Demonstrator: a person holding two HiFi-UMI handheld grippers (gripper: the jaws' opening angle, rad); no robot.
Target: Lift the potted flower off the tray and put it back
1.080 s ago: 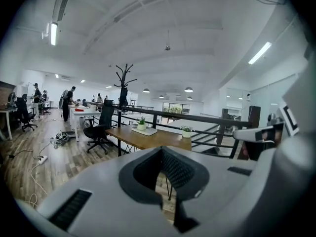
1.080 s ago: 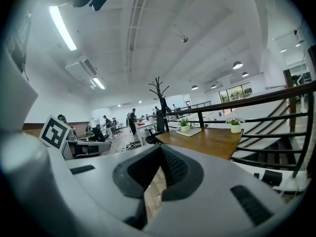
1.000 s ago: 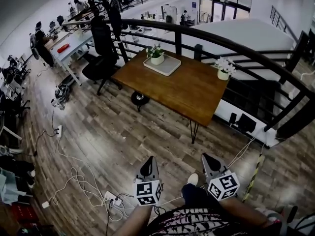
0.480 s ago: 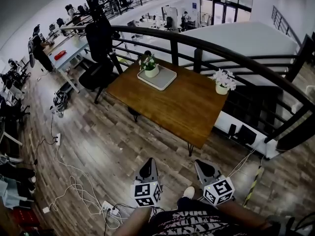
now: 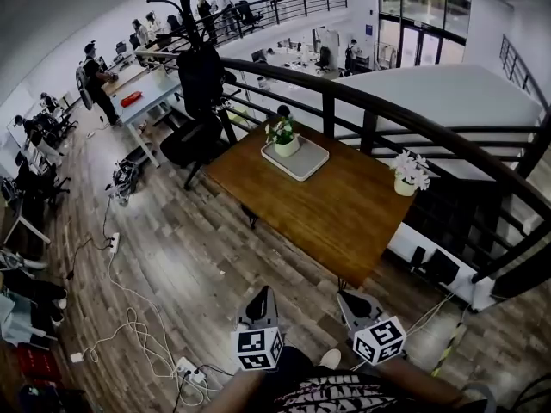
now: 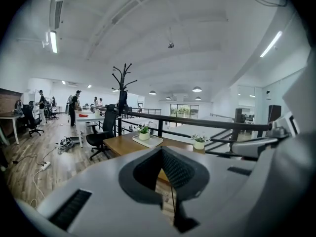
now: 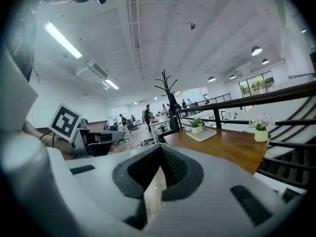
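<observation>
The potted flower stands on the tray at the far end of the wooden table. Plank floor lies between it and the left gripper and right gripper, both closed and empty. An office chair stands beside the table. The table sits nearer than a second ago.

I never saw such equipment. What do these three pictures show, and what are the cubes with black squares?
A person holds a two-jaw gripper in each hand; the cubes belong to them. The head view looks down from the person's head: left gripper and right gripper show at the bottom. The other two come from cameras on each gripper, looking along its jaws. Both are shut and empty. On the brown wooden table ahead, a pale square tray carries a green plant in a white pot; a second white pot with pale flowers stands off the tray.
</observation>
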